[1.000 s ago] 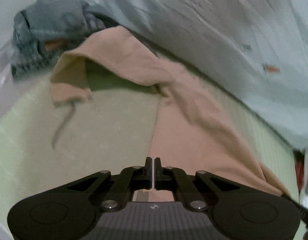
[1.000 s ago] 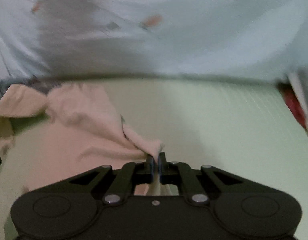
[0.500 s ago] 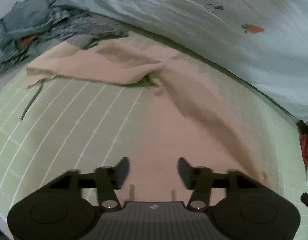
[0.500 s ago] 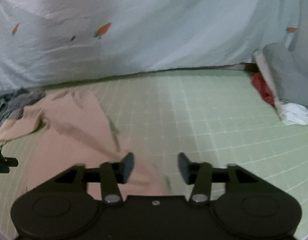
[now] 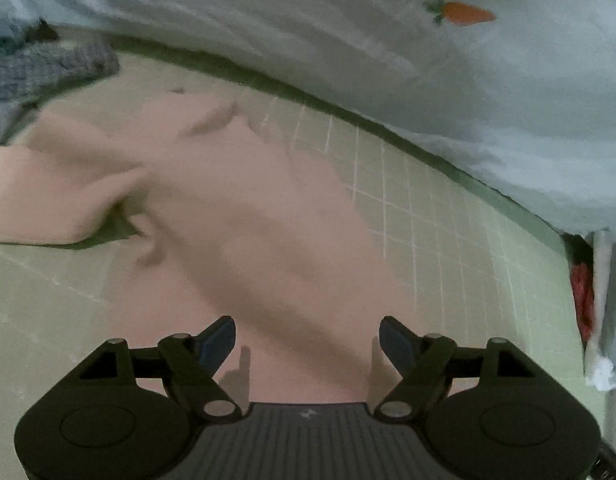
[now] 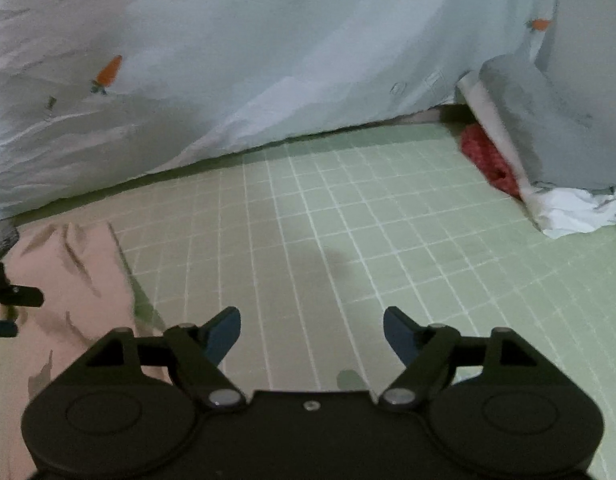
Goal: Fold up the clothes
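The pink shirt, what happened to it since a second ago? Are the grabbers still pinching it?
No. Both grabbers let go. The left gripper and right gripper were each shut on the pink shirt a second ago; now both are open and empty. The shirt dropped from being lifted and lies on the green grid mat. The carrot-print sheet behind stayed put.

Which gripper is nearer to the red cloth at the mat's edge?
Right. The right gripper hangs open over bare green mat, the red cloth ahead to its right. The left gripper is open over the pink garment, farther away.
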